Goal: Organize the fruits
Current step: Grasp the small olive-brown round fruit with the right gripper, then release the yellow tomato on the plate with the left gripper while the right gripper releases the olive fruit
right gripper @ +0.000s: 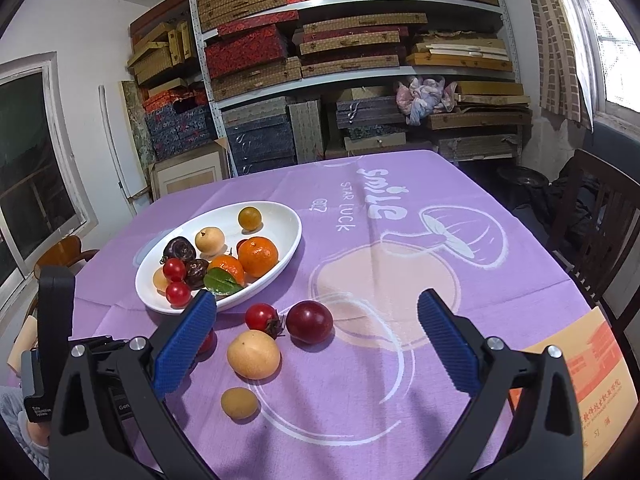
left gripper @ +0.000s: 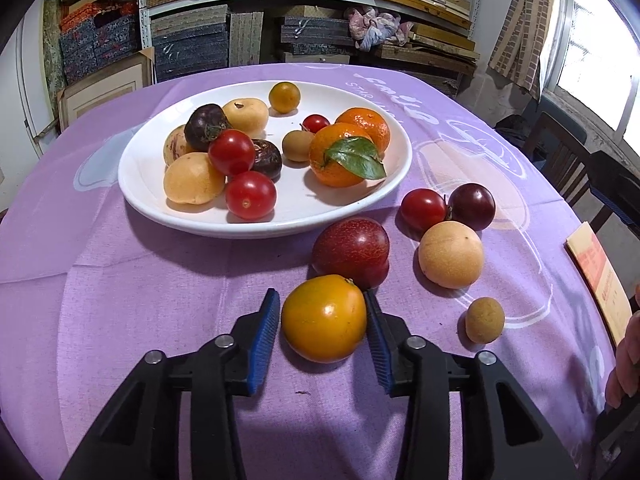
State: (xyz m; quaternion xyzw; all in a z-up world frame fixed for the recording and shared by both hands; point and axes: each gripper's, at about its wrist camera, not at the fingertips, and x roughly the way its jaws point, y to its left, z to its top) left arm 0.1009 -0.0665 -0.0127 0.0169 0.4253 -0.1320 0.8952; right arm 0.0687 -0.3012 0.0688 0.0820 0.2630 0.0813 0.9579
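Note:
A white oval plate point(left gripper: 144, 168) point(right gripper: 280, 220) holds several fruits: tomatoes, oranges with a leaf, pale yellow fruits. In the left wrist view my left gripper point(left gripper: 322, 318) is open around a yellow-orange fruit point(left gripper: 324, 318) on the cloth; the right pad touches it, the left pad stands slightly apart. Behind it lies a red plum point(left gripper: 351, 250). Loose on the cloth are a red tomato point(left gripper: 423, 209) point(right gripper: 261, 317), a dark plum point(left gripper: 472, 207) point(right gripper: 309, 321), a pale round fruit point(left gripper: 451, 254) point(right gripper: 253, 354) and a small tan fruit point(left gripper: 484, 319) point(right gripper: 239, 402). My right gripper point(right gripper: 316, 322) is wide open and empty above the cloth.
A purple tablecloth point(right gripper: 400, 360) covers the table. An orange-printed envelope point(right gripper: 580, 380) point(left gripper: 596, 276) lies at the right edge. A dark wooden chair point(right gripper: 592, 240) stands at right. Shelves of boxes point(right gripper: 340, 60) fill the back wall.

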